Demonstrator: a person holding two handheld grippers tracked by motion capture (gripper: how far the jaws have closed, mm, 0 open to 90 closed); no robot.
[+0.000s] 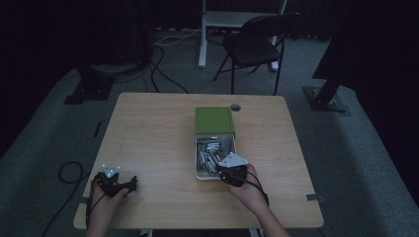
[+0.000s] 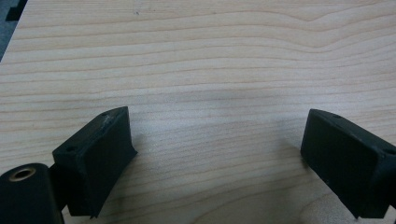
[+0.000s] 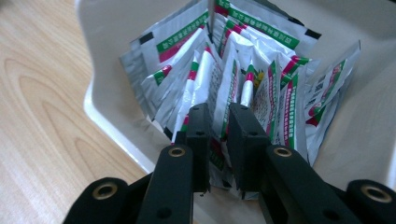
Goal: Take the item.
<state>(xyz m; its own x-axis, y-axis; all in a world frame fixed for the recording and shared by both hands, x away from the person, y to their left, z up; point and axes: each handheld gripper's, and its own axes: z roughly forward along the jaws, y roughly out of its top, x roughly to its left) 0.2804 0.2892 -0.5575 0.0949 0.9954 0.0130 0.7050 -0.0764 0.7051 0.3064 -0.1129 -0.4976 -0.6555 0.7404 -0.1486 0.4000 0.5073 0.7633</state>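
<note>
Right gripper (image 3: 218,122) down in the near end of the white tray (image 3: 100,28), jaws nearly together, pinching a packet (image 3: 218,100) by its edge. Packet standing upright among the other foil sachets (image 3: 261,60), white with green and red print, fanned out and leaning against each other. Jaw tips buried between sachets, pads on either side of the pinched one, only a narrow gap left. Cannot tell whether one sachet or two sit in the pinch.

From the high view: right gripper (image 1: 232,173) at the near edge of the tray (image 1: 199,175), grey plate on top, hand behind it, cable trailing back over the wrist. Tray slid out toward the person from a green box (image 1: 213,120), box lying flat near the middle of the table (image 1: 148,133). Sachets (image 1: 210,153) filling the open tray.

Left gripper (image 1: 116,183) well apart from the box, resting at the near left of the table, hand wrapped round it. Left gripper (image 2: 217,158) jaws spread wide, bare wood between them, nothing touched.

Black folding chair (image 1: 254,44) past the far edge, cables (image 1: 163,64) on the carpet.
</note>
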